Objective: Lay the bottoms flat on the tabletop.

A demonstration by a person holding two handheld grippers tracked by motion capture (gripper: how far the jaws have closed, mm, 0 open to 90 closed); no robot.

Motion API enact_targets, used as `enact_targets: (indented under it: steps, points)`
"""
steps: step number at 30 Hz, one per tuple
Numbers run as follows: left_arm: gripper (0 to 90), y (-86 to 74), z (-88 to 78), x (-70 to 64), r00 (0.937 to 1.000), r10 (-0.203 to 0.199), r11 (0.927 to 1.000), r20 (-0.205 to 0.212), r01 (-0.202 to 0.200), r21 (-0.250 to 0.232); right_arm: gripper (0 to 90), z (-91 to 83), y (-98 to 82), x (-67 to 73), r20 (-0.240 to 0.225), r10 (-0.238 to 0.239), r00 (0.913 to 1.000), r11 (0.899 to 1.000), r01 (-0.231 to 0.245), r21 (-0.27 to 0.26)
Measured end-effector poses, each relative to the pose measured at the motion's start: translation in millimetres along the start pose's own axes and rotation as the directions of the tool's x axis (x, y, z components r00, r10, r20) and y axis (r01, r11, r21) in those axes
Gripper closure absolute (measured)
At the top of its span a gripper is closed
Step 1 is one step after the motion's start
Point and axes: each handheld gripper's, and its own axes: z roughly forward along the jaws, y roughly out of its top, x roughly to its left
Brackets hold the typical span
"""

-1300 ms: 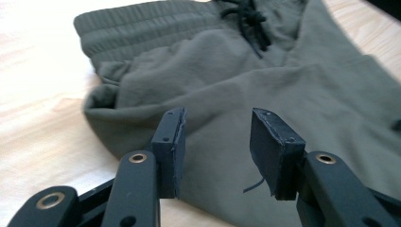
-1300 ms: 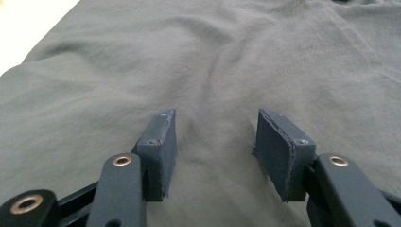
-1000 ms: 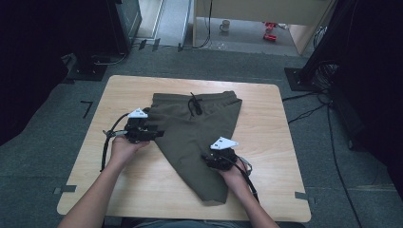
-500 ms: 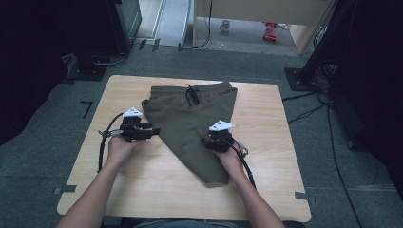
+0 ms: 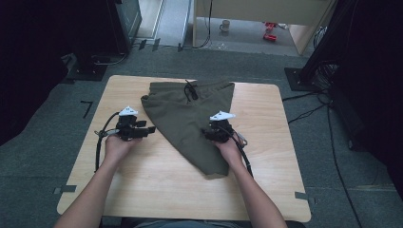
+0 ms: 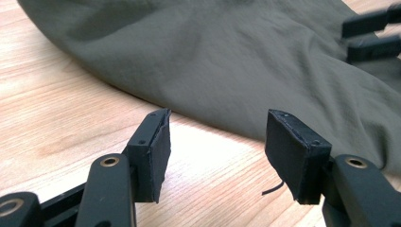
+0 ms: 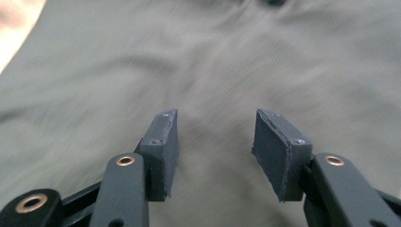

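Note:
Olive green shorts (image 5: 190, 114) lie folded on the wooden table (image 5: 266, 156), waistband and black drawstring (image 5: 191, 90) at the far side, one leg end near the person. My left gripper (image 5: 151, 129) rests just left of the shorts' edge. Its jaws have just been opening and stand open over bare wood (image 6: 71, 118), with the cloth (image 6: 227, 61) a little beyond the left gripper (image 6: 215, 142). My right gripper (image 5: 206, 134) hovers over the shorts' right part, open, with only cloth (image 7: 213, 61) behind the right gripper (image 7: 215, 142). The right gripper's jaws also show at top right in the left gripper view (image 6: 369, 33).
The table has bare wood on both sides of the shorts and along the near edge. Grey carpet surrounds it. Black stands and cables (image 5: 328, 109) sit on the floor at right, dark equipment at the far left, and a mug (image 5: 225, 25) far back.
The right gripper has moved toward the far side over the shorts, and the near leg end has come up with it. The left gripper has drawn slightly left, off the cloth's edge.

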Motion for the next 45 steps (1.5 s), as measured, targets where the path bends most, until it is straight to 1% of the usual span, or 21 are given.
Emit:
enact_targets:
  steps: [2,5,6,9,11,13,14,16,18,23,26,27,28,29,30,32,35,38,41,42,45]
  points:
    - [41.2,-0.3,-0.4,1.2,1.0000,-0.003,1.0000,-0.003,0.003,0.001,50.6,-5.5,6.2,-6.6,0.025,-0.006,0.9997,1.000,0.007,-0.022]
    - [41.4,-0.4,-0.3,2.9,0.9998,-0.021,0.9997,0.000,0.021,-0.008,50.4,-7.5,18.9,-20.7,0.052,-0.036,0.9980,0.999,0.036,-0.004]
    - [41.6,-0.3,-0.5,3.0,0.9998,-0.021,0.9997,0.000,0.021,-0.010,50.5,-7.1,23.5,-28.1,0.065,-0.035,0.9972,0.999,0.035,0.001]
    - [41.6,-0.3,-1.4,3.2,0.9999,-0.014,0.9998,-0.006,0.014,-0.011,51.0,-6.4,29.4,-43.5,0.089,-0.003,0.9960,1.000,0.004,-0.010]
    - [41.6,-0.6,-1.7,4.0,0.9999,-0.010,0.9999,-0.007,0.010,-0.009,51.3,-5.0,30.9,-53.0,0.102,0.008,0.9948,1.000,-0.007,-0.004]
    - [41.6,-0.8,-1.2,5.1,0.9999,-0.011,0.9999,-0.012,0.010,-0.007,52.4,-4.2,29.2,-59.9,0.119,0.018,0.9927,1.000,-0.015,-0.021]
    - [41.7,-0.9,-0.8,5.4,0.9999,-0.013,0.9999,-0.011,0.013,-0.006,52.9,-3.4,27.4,-64.9,0.122,0.038,0.9918,0.999,-0.034,-0.034]
    - [41.9,-1.1,0.3,6.2,0.9998,-0.020,0.9998,-0.008,0.020,-0.006,52.9,-0.9,23.9,-70.8,0.124,0.062,0.9904,0.998,-0.059,-0.030]
    - [41.9,-1.0,1.7,5.8,0.9998,-0.020,0.9998,-0.004,0.020,-0.004,52.8,2.3,20.8,-74.1,0.133,0.062,0.9892,0.998,-0.059,-0.022]
    - [41.9,-1.3,4.3,2.4,0.9999,0.007,0.9999,-0.010,-0.007,0.013,51.9,11.3,15.7,-77.3,0.133,0.110,0.9850,0.994,-0.106,-0.035]
    - [41.9,-1.5,3.0,3.1,0.9996,0.019,0.9997,-0.020,-0.018,0.017,47.5,18.3,12.0,-76.3,0.136,0.111,0.9844,0.994,-0.109,-0.017]
    - [41.9,-1.8,2.5,3.9,0.9996,0.019,0.9997,-0.022,-0.019,0.018,47.7,19.7,11.4,-75.2,0.141,0.108,0.9842,0.994,-0.107,-0.010]
    - [42.1,-2.2,2.1,5.2,0.9995,0.017,0.9997,-0.027,-0.017,0.018,48.5,20.9,11.7,-73.6,0.147,0.091,0.9849,0.996,-0.093,0.005]
    - [42.3,-2.6,1.9,6.6,0.9996,0.012,0.9998,-0.026,-0.012,0.018,51.4,21.1,11.9,-71.6,0.147,0.072,0.9866,0.997,-0.074,0.007]
    - [42.6,-2.9,1.5,8.0,0.9997,0.004,0.9998,-0.024,-0.004,0.019,54.5,21.1,12.2,-70.9,0.141,0.071,0.9875,0.997,-0.073,0.008]
    - [42.9,-3.1,0.4,9.8,0.9997,-0.014,0.9998,-0.018,0.014,0.016,60.0,21.1,11.8,-71.3,0.125,0.087,0.9884,0.996,-0.088,0.004]
    - [43.2,-3.0,-2.9,11.2,0.9996,-0.014,0.9999,-0.023,0.015,0.007,68.1,20.4,11.9,-71.6,0.119,0.099,0.9879,0.995,-0.100,0.003]
    - [43.2,-3.2,-5.9,13.2,0.9994,-0.021,0.9998,-0.027,0.021,0.001,77.0,17.5,14.7,-68.9,0.123,0.100,0.9873,0.994,-0.103,0.025]
    - [43.4,-3.7,-11.1,16.1,0.9991,-0.020,0.9998,-0.036,0.020,0.000,79.6,11.3,19.4,-64.6,0.117,0.111,0.9870,0.992,-0.116,0.044]
    - [43.6,-3.8,-12.4,17.0,0.9990,-0.023,0.9997,-0.038,0.023,-0.002,80.2,8.9,21.1,-63.2,0.113,0.122,0.9861,0.991,-0.128,0.046]
    - [44.0,-4.3,-17.4,21.3,0.9981,-0.044,0.9989,-0.042,0.043,-0.018,81.3,1.9,25.9,-59.5,0.096,0.132,0.9867,0.990,-0.137,0.046]
